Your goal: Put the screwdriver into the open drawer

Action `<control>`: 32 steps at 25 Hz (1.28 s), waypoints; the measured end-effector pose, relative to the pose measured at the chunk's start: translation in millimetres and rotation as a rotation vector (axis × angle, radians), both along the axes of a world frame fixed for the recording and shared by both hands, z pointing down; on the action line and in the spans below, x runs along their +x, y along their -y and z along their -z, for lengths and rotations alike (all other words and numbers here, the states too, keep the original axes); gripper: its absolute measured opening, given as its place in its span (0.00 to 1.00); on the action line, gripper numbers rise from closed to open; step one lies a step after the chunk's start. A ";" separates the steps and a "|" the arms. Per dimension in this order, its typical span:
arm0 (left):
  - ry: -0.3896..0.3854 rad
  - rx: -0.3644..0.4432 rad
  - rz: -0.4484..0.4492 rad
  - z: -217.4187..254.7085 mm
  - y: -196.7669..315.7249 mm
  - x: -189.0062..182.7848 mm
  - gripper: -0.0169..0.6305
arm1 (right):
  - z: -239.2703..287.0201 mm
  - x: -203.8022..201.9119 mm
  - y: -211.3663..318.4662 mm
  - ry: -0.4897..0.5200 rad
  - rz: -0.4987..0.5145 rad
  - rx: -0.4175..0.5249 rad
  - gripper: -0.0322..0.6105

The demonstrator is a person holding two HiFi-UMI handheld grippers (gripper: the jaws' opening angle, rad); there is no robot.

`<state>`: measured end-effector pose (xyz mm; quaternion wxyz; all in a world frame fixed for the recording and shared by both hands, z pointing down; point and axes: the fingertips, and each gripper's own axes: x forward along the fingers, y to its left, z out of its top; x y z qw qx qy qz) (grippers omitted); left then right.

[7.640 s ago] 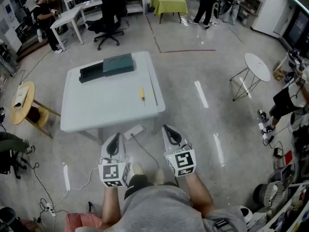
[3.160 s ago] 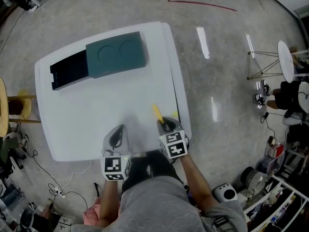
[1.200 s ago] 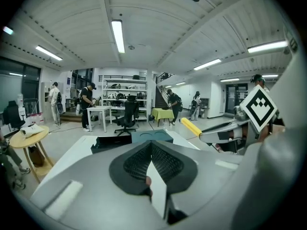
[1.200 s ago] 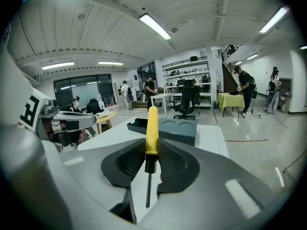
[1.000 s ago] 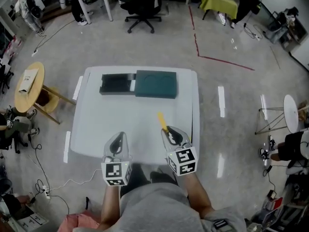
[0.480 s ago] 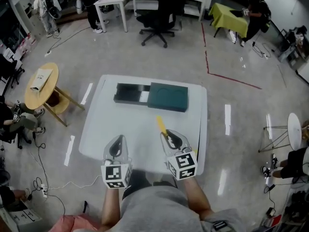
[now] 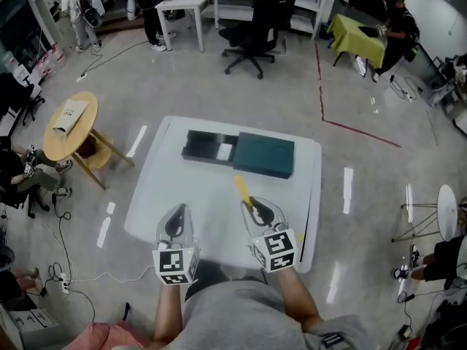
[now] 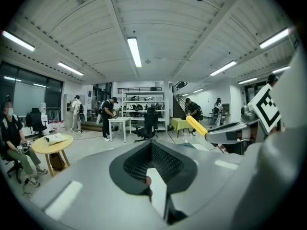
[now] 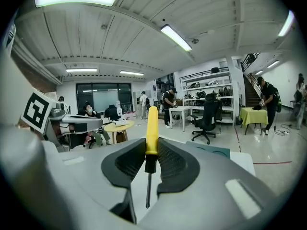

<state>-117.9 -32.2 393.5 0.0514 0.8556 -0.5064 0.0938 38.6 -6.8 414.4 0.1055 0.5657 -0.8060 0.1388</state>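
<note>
My right gripper (image 7: 255, 208) is shut on a screwdriver (image 7: 241, 189) with a yellow handle, held above the near part of the white table (image 7: 168, 195). In the right gripper view the handle (image 9: 151, 128) sticks out ahead between the pads and the shaft points back. My left gripper (image 7: 175, 224) hovers beside it, its jaws a little apart with nothing between them (image 8: 153, 150). At the table's far side stands a dark teal cabinet (image 7: 264, 155) with its black drawer (image 7: 208, 146) pulled out to the left.
A round wooden side table (image 7: 71, 122) stands left of the table. A black office chair (image 7: 252, 39) and a green-covered table (image 7: 357, 31) stand beyond it, with people further back. A small white round table (image 7: 446, 210) is at the right.
The screwdriver lay on the table at first; my right gripper took hold of it. Over the last second both grippers rose with it, and the table now looks smaller and further off.
</note>
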 end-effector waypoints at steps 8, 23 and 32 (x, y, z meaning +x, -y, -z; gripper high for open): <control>-0.003 -0.019 0.012 -4.9 20.3 -9.4 0.04 | -5.5 -10.7 24.2 -0.005 0.023 -0.021 0.17; 0.012 -0.073 0.010 -19.8 94.0 -23.3 0.05 | -26.4 -35.7 108.9 -0.074 0.081 -0.071 0.17; 0.014 -0.125 0.009 -46.5 129.9 -32.7 0.04 | -55.4 -46.3 154.9 -0.097 0.100 -0.125 0.17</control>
